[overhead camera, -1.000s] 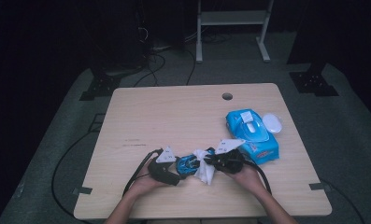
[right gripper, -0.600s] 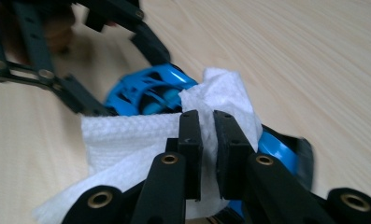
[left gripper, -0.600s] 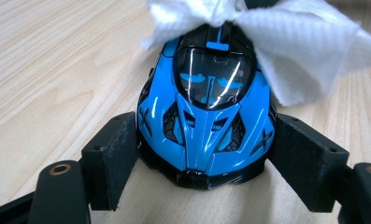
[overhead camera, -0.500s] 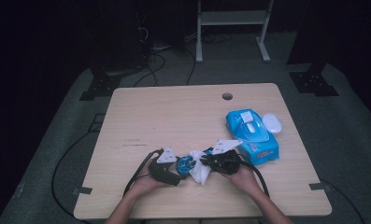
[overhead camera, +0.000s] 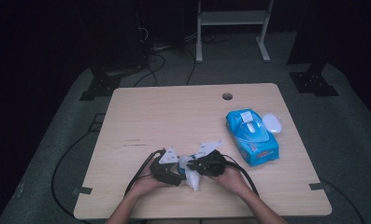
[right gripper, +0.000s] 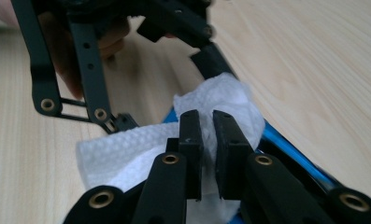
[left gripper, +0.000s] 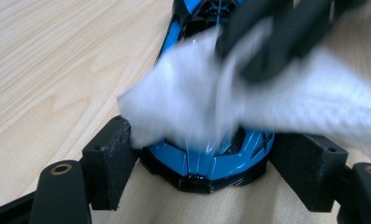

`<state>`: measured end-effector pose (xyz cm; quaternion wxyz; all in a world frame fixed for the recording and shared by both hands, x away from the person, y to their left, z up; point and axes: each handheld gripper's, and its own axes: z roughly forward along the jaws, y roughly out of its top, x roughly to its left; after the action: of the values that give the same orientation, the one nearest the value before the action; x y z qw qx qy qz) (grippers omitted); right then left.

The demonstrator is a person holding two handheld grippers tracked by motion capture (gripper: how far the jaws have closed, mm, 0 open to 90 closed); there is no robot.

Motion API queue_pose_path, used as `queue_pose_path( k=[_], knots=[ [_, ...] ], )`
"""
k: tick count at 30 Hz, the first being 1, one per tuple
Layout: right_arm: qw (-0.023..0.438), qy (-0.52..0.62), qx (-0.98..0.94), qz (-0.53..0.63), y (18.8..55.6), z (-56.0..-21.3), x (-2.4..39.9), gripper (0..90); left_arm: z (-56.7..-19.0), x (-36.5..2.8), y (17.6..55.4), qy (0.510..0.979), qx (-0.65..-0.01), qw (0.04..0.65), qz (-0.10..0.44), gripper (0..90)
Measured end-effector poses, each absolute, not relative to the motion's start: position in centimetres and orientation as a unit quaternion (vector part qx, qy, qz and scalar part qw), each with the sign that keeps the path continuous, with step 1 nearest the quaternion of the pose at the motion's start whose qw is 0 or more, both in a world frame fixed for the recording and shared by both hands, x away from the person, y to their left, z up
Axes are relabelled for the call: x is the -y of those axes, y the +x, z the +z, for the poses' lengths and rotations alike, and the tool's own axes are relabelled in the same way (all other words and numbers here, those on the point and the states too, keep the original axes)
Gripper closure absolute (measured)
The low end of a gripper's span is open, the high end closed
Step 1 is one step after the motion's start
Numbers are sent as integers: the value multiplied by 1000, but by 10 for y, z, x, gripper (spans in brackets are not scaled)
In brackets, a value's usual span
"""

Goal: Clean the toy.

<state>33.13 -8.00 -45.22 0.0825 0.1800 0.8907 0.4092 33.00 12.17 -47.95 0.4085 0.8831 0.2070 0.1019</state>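
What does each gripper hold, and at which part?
The left gripper clamps the blue toy car across its sides; the right gripper pinches a fold of the white wipe.

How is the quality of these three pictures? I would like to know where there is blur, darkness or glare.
High view: the table is evenly lit, the room around it nearly black. Left gripper view: the white wipe and the right gripper crossing above it are smeared by motion blur; a small glare sits on the blue toy car. Right gripper view: jaws and wipe sharp, the far tabletop soft.
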Motion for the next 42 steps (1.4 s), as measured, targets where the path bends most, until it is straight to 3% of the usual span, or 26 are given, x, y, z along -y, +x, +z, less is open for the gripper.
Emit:
queue_pose_path(
  k=[8,12,18,24,42],
  knots=[
    [51,184,-898,397,340,-452,63,823,-480,-121,330,883,-207,409,103,252],
    [51,173,-902,391,346,-452,52,824,-480,-121,329,880,-211,412,104,252],
    [74,224,-889,392,359,-446,73,827,-480,-120,330,880,-210,412,103,251],
    [70,190,-902,382,352,-452,47,828,-481,-121,329,879,-215,414,100,251],
    [116,266,-885,365,370,-442,123,829,-481,-122,330,882,-209,410,100,250]
  ],
)
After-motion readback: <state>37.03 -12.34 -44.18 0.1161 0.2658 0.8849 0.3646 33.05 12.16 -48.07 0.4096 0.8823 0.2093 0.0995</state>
